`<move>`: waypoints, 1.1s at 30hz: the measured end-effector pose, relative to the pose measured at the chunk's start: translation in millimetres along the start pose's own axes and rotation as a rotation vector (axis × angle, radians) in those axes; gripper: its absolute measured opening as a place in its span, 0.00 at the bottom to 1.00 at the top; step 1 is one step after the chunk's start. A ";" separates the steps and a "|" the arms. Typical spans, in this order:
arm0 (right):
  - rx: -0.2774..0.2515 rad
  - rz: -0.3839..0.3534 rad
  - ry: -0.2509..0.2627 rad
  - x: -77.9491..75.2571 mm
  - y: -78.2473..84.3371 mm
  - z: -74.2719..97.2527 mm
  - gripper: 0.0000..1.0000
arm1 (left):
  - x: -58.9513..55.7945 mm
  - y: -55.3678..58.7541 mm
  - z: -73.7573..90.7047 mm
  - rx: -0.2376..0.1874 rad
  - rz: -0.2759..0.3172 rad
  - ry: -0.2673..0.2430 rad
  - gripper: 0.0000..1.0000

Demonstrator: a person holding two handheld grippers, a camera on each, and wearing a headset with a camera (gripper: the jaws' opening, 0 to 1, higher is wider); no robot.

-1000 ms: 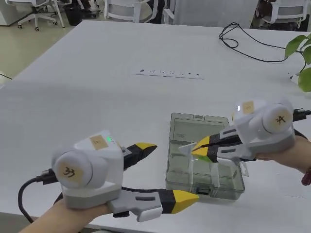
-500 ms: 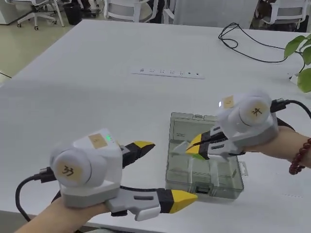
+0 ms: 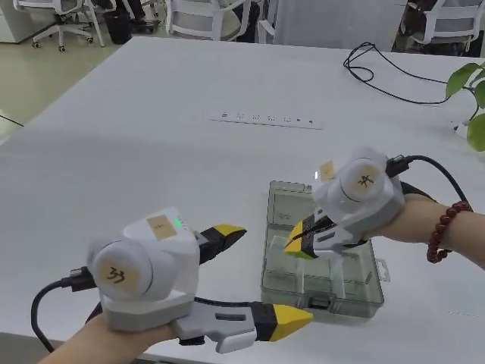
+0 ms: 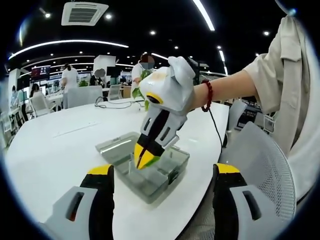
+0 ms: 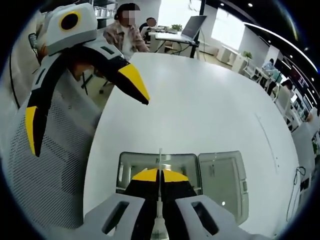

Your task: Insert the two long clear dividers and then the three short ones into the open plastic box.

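The open clear plastic box [image 3: 362, 292] lies on the white table with its lid folded back. My right gripper [image 3: 294, 246] hangs tilted over the box's near-left part, shut on a thin clear divider [image 5: 160, 157] that I see edge-on above the box [image 5: 122, 172]. Clear partitions show faintly inside the box. My left gripper [image 3: 261, 277] is held open to the left of the box, nothing between its yellow-tipped jaws. In the left gripper view the right gripper [image 4: 142, 157] points down into the box [image 4: 172, 172].
A white power strip [image 3: 265, 119] lies mid-table. Black cable [image 3: 379, 72] loops at the far right near a green plant [image 3: 471, 98]. Office chairs [image 3: 197, 19] line the table's far edge. The table's near edge runs just below my left gripper.
My right gripper has moved left and down with the divider, from above the box's right side to low over its left part. The left gripper has stayed put.
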State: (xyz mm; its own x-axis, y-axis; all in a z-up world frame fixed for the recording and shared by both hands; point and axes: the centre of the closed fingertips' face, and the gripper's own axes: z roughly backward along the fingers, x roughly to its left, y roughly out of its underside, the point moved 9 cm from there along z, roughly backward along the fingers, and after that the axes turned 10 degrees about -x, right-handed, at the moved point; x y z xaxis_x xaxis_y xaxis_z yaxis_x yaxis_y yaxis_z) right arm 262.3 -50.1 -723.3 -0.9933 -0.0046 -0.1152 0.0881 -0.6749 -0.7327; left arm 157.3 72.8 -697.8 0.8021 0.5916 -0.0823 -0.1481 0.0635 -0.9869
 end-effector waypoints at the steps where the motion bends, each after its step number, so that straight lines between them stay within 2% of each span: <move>1: 0.000 0.006 -0.004 0.0 0.1 -0.2 0.02 | 0.5 0.0 0.2 0.002 -0.004 -0.003 0.82; 10: 0.009 0.020 -0.038 -1.0 4.8 -7.3 0.02 | 2.4 0.6 0.9 0.000 0.004 -0.012 0.82; 20: 0.051 0.001 -0.046 -2.9 12.0 -21.4 0.02 | 4.1 -0.2 0.4 -0.005 0.001 -0.023 0.82; 24: 0.067 -0.003 -0.058 -3.8 10.7 -20.7 0.02 | 3.4 -0.7 0.1 -0.010 -0.008 -0.028 0.81; 26: 0.095 -0.047 -0.053 -4.6 10.3 -22.3 0.02 | 3.1 -0.6 -0.4 -0.010 -0.012 -0.032 0.81; 33: 0.233 -0.028 -0.074 -3.9 4.3 -33.0 0.02 | 2.2 -2.4 -1.5 -0.011 -0.022 -0.028 0.80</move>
State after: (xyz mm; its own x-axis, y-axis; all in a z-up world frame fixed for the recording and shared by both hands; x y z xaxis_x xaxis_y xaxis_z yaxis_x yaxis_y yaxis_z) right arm 269.1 -28.6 -748.2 -0.9987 -0.0318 -0.0408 0.0492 -0.8277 -0.5590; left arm 160.2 72.8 -695.8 0.7883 0.6127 -0.0567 -0.1241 0.0681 -0.9899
